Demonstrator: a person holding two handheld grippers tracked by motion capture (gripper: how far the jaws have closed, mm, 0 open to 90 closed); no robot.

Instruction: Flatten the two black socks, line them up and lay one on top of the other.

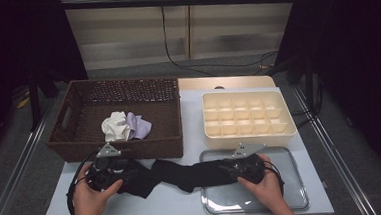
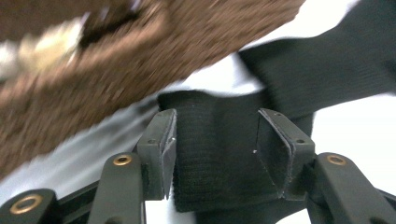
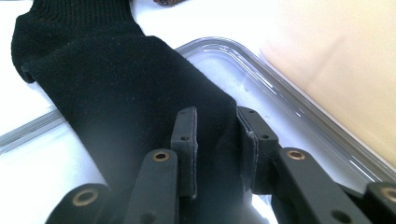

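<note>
A long black sock [image 1: 182, 174] lies stretched across the front of the white table, one end over the clear tray [image 1: 284, 192]. In the left gripper view, my left gripper [image 2: 215, 135] stands open around the sock's ribbed cuff [image 2: 219, 172]. The fabric lies flat between the pads and is not pinched. In the high view, that left gripper [image 1: 130, 174] sits just in front of the wicker basket [image 1: 131, 148]. My right gripper [image 3: 217, 135] is shut on the black sock [image 3: 116, 84] above the tray [image 3: 261, 79]. From above, the right gripper [image 1: 223, 168] points left along the sock.
The brown basket holds a white cloth [image 1: 115, 126] and a lilac cloth [image 1: 140, 125]. A cream organiser [image 1: 249, 114] with several small compartments stands behind the tray. The table's front edge runs just beneath both hands.
</note>
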